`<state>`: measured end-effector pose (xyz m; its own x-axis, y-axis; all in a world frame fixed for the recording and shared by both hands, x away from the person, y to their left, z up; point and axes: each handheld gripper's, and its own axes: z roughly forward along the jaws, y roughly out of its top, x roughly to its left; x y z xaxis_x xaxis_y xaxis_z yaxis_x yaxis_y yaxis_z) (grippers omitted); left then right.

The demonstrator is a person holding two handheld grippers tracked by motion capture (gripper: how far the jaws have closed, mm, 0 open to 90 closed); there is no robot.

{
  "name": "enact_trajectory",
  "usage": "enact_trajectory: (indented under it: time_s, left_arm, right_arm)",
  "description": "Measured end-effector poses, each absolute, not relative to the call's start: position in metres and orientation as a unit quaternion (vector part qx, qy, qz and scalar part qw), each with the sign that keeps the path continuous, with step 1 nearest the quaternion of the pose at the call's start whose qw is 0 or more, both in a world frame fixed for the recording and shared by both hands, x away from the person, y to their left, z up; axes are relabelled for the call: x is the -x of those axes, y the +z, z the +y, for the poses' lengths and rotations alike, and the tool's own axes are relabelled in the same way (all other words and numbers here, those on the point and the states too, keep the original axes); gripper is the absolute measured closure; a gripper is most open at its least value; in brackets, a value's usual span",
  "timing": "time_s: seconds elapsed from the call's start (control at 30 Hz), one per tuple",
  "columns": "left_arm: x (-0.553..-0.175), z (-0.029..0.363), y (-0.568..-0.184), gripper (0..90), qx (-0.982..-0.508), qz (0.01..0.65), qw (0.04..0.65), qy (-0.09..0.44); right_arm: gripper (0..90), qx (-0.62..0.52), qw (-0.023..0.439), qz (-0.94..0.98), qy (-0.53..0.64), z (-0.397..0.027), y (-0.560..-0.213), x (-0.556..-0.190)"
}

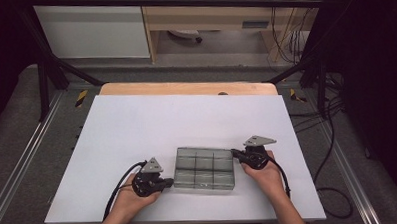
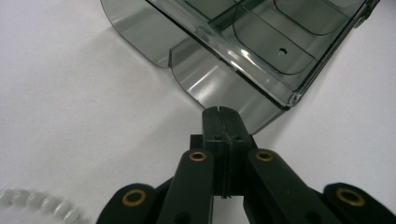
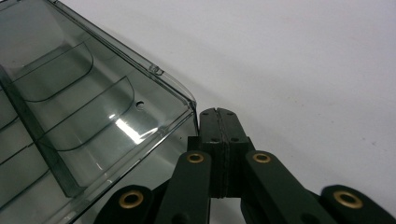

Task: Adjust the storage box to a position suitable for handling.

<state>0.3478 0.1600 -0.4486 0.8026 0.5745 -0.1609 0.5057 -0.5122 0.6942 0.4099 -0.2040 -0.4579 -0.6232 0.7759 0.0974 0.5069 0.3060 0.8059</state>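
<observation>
A smoky clear plastic box (image 1: 204, 168) with several compartments lies on the white table sheet (image 1: 137, 129), near the front. My left gripper (image 1: 171, 182) is shut, its tips at the box's front left corner. In the left gripper view the box (image 2: 261, 42) lies just beyond the closed tips (image 2: 222, 110), with nothing between them. My right gripper (image 1: 233, 152) is also shut, at the box's far right corner. In the right gripper view the shut tips (image 3: 217, 112) sit beside the corner of the box (image 3: 93, 126). Whether they touch it is unclear.
A string of pale beads (image 2: 37, 203) lies at the lower left of the left gripper view. The wooden table edge (image 1: 185, 87) shows beyond the sheet. Black frame posts, cables (image 1: 332, 137) and floor rails surround the table.
</observation>
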Motion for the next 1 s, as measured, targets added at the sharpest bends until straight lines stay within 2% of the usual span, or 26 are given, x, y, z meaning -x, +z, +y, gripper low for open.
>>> enact_trajectory:
  time_s: [0.57,0.83,1.0]
  left_arm:
    - [-0.349,0.161,-0.452,90.0,-0.860,0.322,0.391,0.064]
    - [-0.345,0.165,-0.442,90.0,-0.838,0.333,0.410,0.140]
    - [-0.344,0.171,-0.438,90.0,-0.824,0.341,0.426,0.152]
  right_arm:
    - [90.0,-0.407,0.159,0.789,0.432,-0.199,-0.458,-0.407]
    - [90.0,-0.439,0.201,0.753,0.447,-0.222,-0.447,-0.397]
    - [90.0,-0.456,0.218,0.731,0.458,-0.237,-0.441,-0.391]
